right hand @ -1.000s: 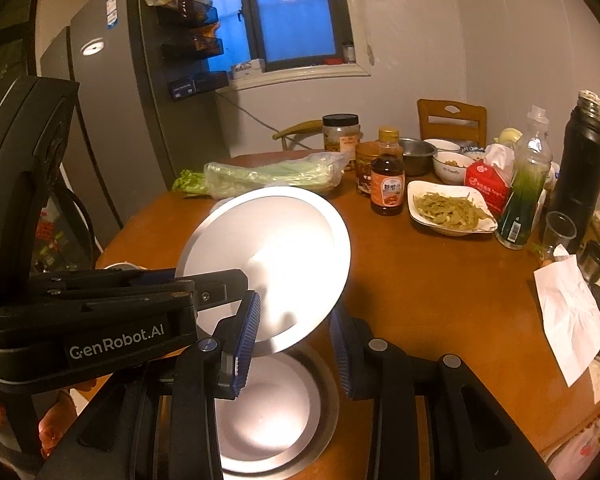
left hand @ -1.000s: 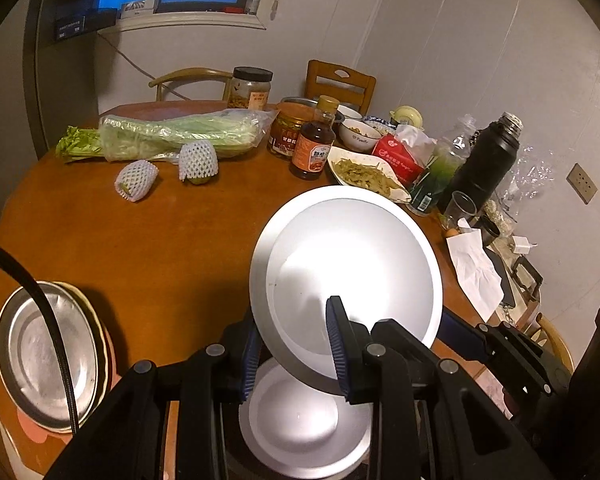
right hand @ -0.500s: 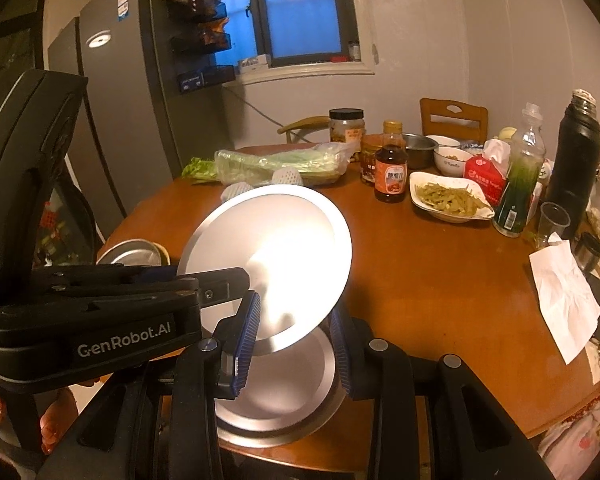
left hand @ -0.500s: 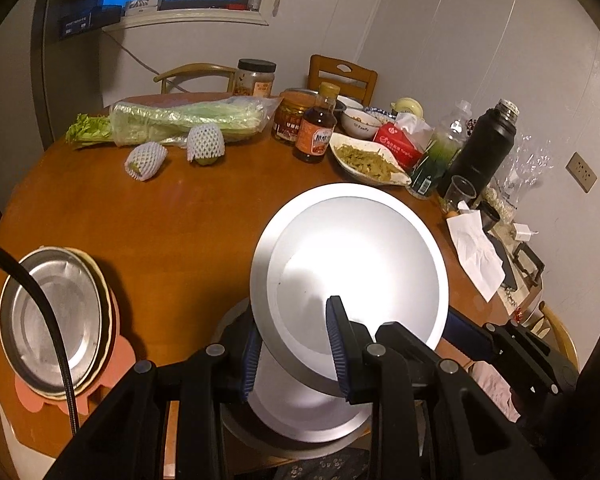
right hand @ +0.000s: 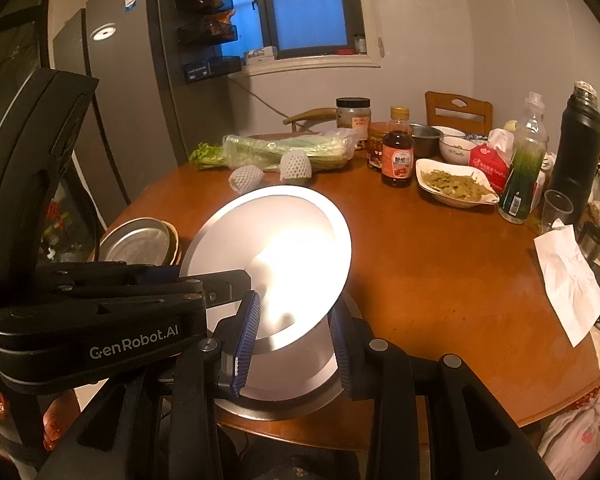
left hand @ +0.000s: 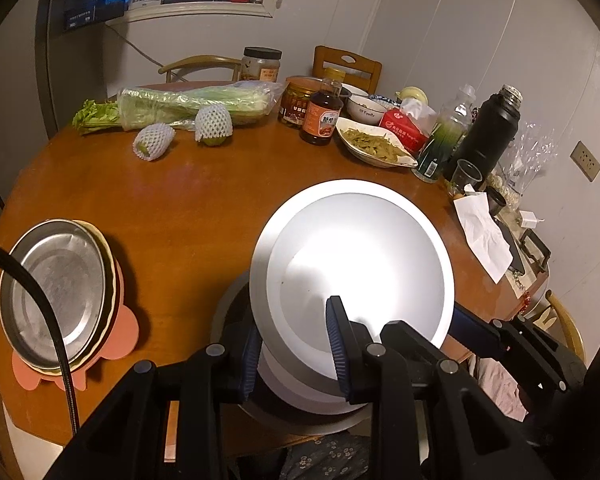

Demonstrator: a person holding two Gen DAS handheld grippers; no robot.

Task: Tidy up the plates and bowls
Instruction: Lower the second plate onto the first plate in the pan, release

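A tilted silver plate [left hand: 352, 256] is held up over the near edge of the round wooden table [left hand: 180, 208]. My left gripper [left hand: 294, 316] is shut on its lower rim. In the right wrist view the same silver plate [right hand: 268, 240] stands between the pads of my right gripper [right hand: 296, 300], which is shut on its rim. The left gripper [right hand: 236, 280] reaches in from the left there. The right gripper [left hand: 460, 320] shows at the plate's right edge in the left wrist view. A second silver plate [left hand: 300, 392] [right hand: 292, 368] lies flat beneath, partly hidden.
A stack of plates [left hand: 56, 292] [right hand: 140, 240] rests on a pink mat [left hand: 120, 336] at the left. At the far side are bagged celery [left hand: 192, 104], two netted fruits, a sauce bottle [left hand: 324, 116], a dish of greens [left hand: 376, 144], a black thermos [left hand: 488, 136] and a paper napkin [left hand: 484, 236].
Both grippers drew back toward the near table edge with the tilted plate still gripped. More of the table and the plate stack on the left shows now.
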